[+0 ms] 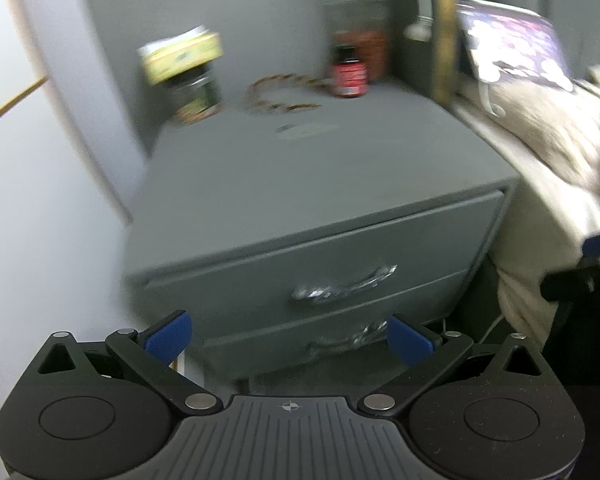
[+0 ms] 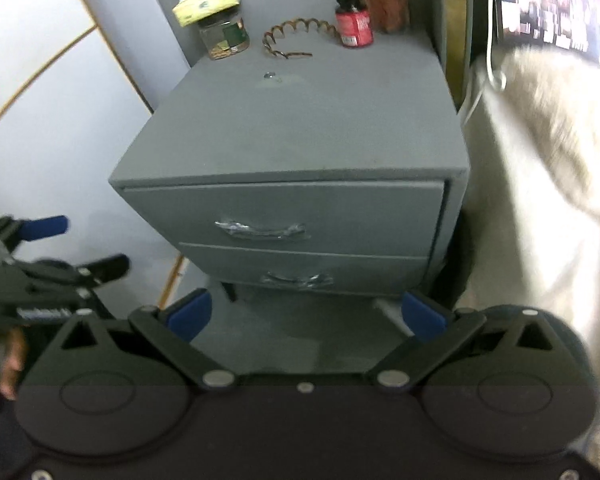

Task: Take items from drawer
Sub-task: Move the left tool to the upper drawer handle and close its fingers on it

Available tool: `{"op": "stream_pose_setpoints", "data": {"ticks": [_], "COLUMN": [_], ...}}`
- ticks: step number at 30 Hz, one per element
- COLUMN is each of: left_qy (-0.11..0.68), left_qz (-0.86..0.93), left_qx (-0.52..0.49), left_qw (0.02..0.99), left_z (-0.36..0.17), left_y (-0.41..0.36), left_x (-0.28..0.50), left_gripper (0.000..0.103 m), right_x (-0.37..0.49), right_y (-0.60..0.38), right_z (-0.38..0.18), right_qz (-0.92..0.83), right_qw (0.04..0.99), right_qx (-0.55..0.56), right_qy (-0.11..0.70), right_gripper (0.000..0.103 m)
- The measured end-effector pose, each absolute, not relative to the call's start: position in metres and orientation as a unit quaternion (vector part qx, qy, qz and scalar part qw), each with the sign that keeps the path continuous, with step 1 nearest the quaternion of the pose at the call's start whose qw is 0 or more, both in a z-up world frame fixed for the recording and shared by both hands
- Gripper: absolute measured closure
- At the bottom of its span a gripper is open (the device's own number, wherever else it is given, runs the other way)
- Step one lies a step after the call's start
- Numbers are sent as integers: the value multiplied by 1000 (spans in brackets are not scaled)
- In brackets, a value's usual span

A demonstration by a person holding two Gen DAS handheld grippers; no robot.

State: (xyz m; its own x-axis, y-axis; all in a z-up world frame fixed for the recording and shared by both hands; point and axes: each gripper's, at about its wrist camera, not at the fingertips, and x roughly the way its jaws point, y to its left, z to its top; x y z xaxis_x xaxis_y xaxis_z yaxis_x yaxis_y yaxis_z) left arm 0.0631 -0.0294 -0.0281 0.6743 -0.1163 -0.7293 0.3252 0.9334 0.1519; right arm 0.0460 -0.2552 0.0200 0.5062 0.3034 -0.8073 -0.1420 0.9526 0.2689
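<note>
While both nightstand drawers [image 2: 284,216] sit closed, I hold my left gripper [image 1: 288,340] and right gripper [image 2: 306,316] wide open and empty, short of the handles [image 2: 260,230], touching nothing.

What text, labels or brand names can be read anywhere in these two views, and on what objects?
None reads clearly.
Red bottle: white label print, blurred.
Yellow box: markings too small.
Glass jar: label illegible.
Poster: lettering smeared.
Left gripper: white body lettering, blurred.
</note>
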Motion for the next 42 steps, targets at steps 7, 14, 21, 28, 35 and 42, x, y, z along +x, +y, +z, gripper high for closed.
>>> {"op": "stream_pose_setpoints", "data": {"ticks": [7,14,21,28,35,42], "left_qy": [402,423,416,429,404,402], "left_qz": [-227,-254,-279,-297,-303,-284], "left_qx": [149,282,385,403,424,417], "left_qw": [874,823,775,752,752,764], "left_z": [-51,-96,-130,-145,-141,-148], "left_y": [-57,-104,-126,-123,-126,-132], "left_x": [104,137,135,145,138,146], "left_gripper": [0,1,14,33,33,35], "right_x": [52,42,38,45,40,41], "right_y": [-270,-301,-318,-311,-308,-313], "right_z": [0,-2,0,-1,-2,-2], "right_qz": [173,187,189,177,163,171], "right_qw": [857,867,866,869,874,871], "right_qx": [128,223,268,240,242,251], "right_qy": [468,404,377,394,389,385], "right_gripper": [0,5,10,10,10,10]}}
